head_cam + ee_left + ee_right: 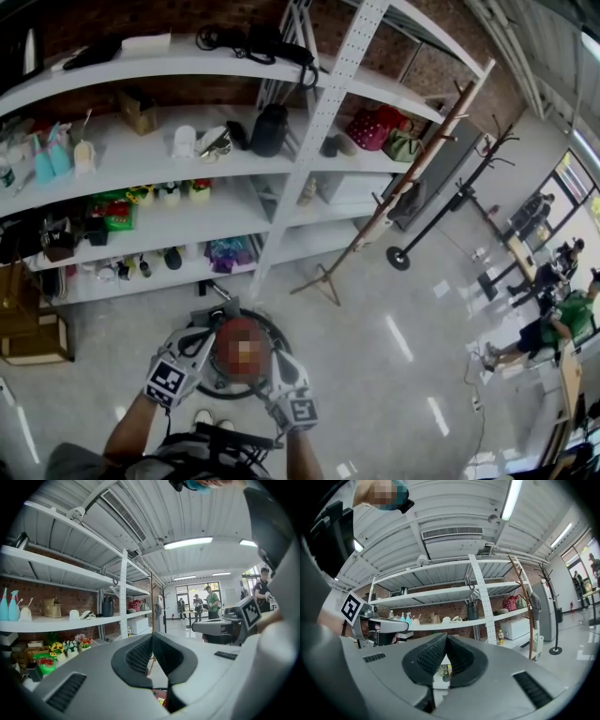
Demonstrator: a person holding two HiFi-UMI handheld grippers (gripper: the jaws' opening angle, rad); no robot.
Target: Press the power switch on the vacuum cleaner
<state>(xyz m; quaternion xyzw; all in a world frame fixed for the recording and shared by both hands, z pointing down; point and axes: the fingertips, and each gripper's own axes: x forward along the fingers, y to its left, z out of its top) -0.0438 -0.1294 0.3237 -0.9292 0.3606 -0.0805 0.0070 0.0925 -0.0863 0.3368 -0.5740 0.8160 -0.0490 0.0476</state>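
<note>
Vacuum cleaner point(228, 382) stands on the floor point(375, 394) at 6 o'clock in the head view. It is a dark round body, largely covered by the left gripper point(208, 333) and right gripper point(272, 364), which hang side by side above it. Shelving point(323, 117) fills 11 o'clock. The power switch cannot be made out here — a press from this pose risks landing blind on the housing or glancing off it.

Left gripper view: fingers point(137, 656) together at the tips, nothing between them. A red sliver point(159, 696) below them, probably the machine, is all that shows of the target; the right gripper sits at 3 o'clock.

Right gripper view: fingers point(430, 656) together and empty, aimed at shelving and ceiling rather than the floor — no vacuum in sight, so only the head view could guide the press.
</note>
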